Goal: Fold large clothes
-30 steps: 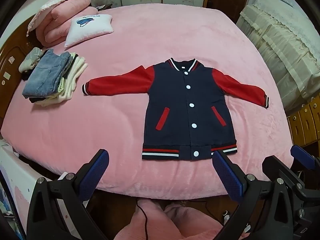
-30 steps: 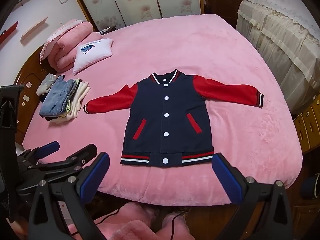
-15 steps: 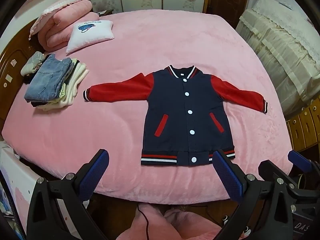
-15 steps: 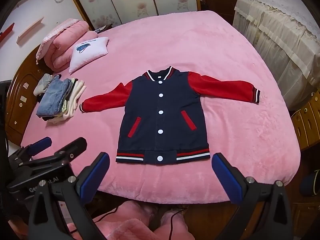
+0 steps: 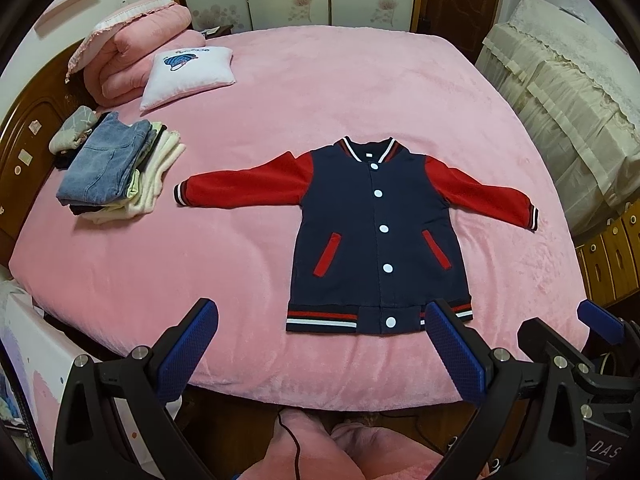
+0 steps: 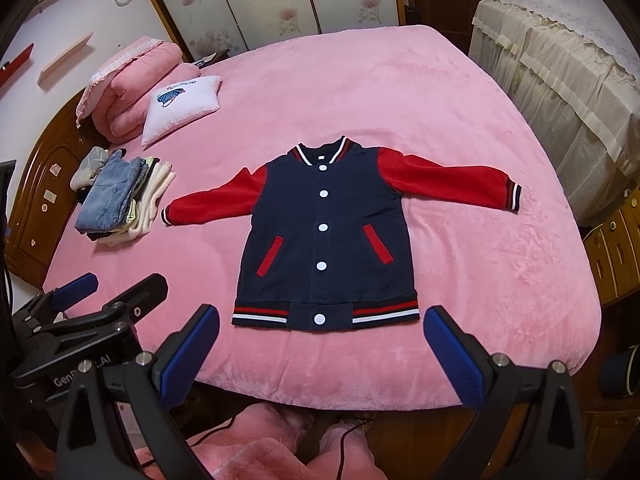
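Observation:
A navy varsity jacket (image 5: 376, 232) with red sleeves and white buttons lies flat, front up, on the pink bed (image 5: 320, 92), sleeves spread to both sides. It also shows in the right wrist view (image 6: 324, 236). My left gripper (image 5: 320, 344) is open and empty, held off the near bed edge, below the jacket's hem. My right gripper (image 6: 320, 344) is open and empty, also short of the hem. Each gripper shows in the other's view: the right one at the right (image 5: 584, 344), the left one at the left (image 6: 92, 308).
A stack of folded clothes (image 5: 112, 172) with jeans on top sits at the bed's left side. A white pillow (image 5: 188, 76) and a rolled pink quilt (image 5: 132, 64) lie behind it. A cloth-covered cabinet (image 5: 572, 92) and wooden drawers (image 5: 612, 256) stand at the right.
Both grippers have pulled back and tilted a little, so the jacket sits slightly higher in both views. The jacket has not moved. Both grippers stay open.

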Motion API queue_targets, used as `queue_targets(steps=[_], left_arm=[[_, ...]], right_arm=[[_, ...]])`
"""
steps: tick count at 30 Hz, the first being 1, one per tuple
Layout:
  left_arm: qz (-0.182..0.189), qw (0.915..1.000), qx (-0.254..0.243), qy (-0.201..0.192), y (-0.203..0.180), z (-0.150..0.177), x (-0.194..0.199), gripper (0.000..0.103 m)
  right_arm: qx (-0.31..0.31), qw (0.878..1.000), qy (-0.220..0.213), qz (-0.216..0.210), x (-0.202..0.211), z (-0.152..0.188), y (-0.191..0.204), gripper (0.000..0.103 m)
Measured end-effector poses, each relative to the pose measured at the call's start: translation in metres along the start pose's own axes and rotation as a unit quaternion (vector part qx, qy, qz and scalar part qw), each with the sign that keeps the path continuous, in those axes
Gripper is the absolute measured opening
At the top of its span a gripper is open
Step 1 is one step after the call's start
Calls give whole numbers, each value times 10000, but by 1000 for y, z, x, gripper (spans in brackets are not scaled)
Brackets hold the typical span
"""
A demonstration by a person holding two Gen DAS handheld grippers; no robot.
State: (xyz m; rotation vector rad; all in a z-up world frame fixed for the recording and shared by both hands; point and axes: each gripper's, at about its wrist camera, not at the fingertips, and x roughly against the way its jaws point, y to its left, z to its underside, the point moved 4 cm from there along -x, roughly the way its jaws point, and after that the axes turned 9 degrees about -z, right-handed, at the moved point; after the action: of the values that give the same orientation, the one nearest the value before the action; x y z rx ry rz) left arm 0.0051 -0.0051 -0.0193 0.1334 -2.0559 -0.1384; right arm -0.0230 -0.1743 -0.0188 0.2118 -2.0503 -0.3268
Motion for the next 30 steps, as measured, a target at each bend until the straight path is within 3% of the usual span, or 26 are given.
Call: queue_targets(steps=[20,30], left_arm=[[-4,9999,156,-62,-11,9,7,102],[144,9987,330,371,-9,18,-9,102]], right_arm=[[128,9996,-111,-210,11,-3,-9,103],[33,9984,159,-537,-5,1,-13,103]])
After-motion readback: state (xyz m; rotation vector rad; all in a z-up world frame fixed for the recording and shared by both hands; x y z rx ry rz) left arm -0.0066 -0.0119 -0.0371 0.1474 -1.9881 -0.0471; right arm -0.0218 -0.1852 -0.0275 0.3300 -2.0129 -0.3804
